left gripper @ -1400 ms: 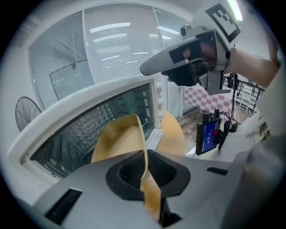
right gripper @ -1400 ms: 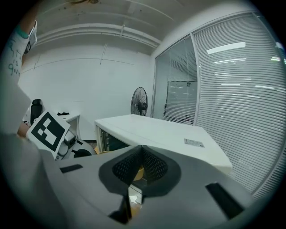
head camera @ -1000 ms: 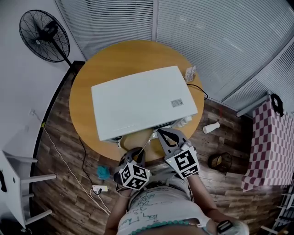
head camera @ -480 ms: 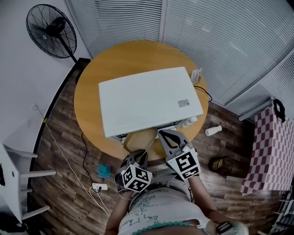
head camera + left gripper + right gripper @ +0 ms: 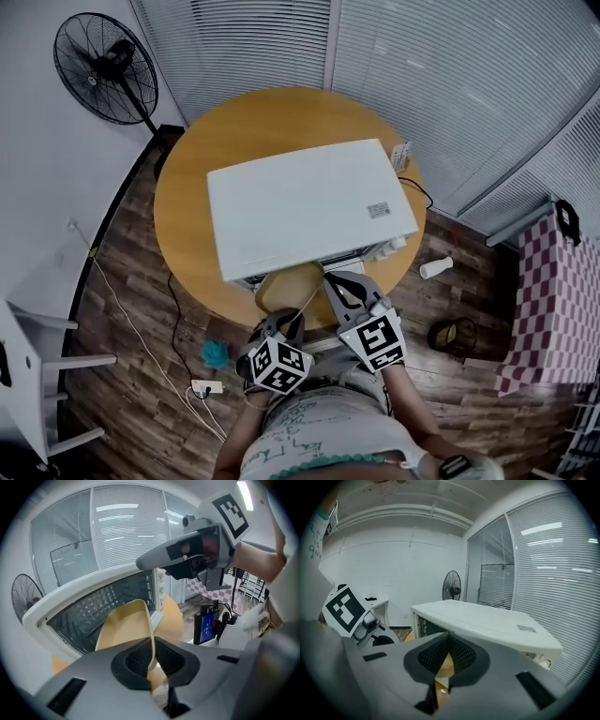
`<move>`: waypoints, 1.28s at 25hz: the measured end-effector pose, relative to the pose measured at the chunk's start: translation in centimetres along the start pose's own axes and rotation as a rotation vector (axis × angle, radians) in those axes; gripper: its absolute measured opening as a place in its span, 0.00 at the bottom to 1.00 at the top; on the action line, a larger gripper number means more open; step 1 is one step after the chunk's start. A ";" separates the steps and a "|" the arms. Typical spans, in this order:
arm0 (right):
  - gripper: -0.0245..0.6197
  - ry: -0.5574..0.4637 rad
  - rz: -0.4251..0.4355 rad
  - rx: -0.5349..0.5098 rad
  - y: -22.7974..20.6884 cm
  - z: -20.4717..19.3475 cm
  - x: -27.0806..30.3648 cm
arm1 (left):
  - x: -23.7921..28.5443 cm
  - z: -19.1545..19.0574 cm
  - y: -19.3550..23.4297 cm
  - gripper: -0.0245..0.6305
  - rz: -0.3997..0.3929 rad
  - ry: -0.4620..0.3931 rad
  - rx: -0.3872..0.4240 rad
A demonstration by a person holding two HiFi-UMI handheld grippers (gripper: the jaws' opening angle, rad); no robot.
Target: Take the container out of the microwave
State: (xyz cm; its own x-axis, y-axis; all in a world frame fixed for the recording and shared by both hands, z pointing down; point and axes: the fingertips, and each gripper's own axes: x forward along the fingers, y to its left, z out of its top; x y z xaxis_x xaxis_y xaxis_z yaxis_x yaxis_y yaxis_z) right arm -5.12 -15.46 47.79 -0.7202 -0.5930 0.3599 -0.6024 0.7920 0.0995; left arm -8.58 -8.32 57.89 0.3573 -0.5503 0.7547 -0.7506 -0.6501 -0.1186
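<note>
A tan bowl-shaped container (image 5: 289, 284) sits at the open front of the white microwave (image 5: 309, 206), half out over the table edge. My left gripper (image 5: 287, 320) is shut on its near rim; in the left gripper view the thin rim (image 5: 151, 634) is pinched between the black pads. The dark oven cavity (image 5: 98, 604) lies behind the container. My right gripper (image 5: 330, 279) is shut with nothing in it, just right of the container by the microwave's front. It shows again at the upper right of the left gripper view (image 5: 143, 564). In its own view the right gripper (image 5: 449, 645) has its pads together.
The microwave stands on a round wooden table (image 5: 272, 117). A standing fan (image 5: 98, 67) is at the far left. On the floor lie a power strip (image 5: 203, 385), a blue object (image 5: 214, 352), a white cup (image 5: 433, 265) and a dark bin (image 5: 450, 332). A checkered cloth (image 5: 548, 300) is at the right.
The right gripper has shifted slightly beside the microwave's front. The left gripper keeps its hold on the container's rim, in much the same place.
</note>
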 end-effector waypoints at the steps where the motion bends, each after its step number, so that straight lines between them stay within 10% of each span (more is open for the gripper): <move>1: 0.03 0.002 -0.001 0.001 0.2 0.1 0.0 | -0.1 -0.1 0.0 0.08 -0.002 0.000 0.004; 32: 0.03 0.024 -0.053 0.003 1.4 0.2 -0.3 | -1.1 -1.4 -0.6 0.08 -0.077 -0.010 0.050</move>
State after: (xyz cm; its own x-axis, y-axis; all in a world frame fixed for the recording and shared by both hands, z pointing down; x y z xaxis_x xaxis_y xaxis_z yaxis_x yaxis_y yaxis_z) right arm -5.83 -14.15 47.61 -0.6792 -0.6302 0.3762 -0.6402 0.7593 0.1162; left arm -9.27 -6.59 58.04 0.4185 -0.5031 0.7561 -0.6920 -0.7158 -0.0933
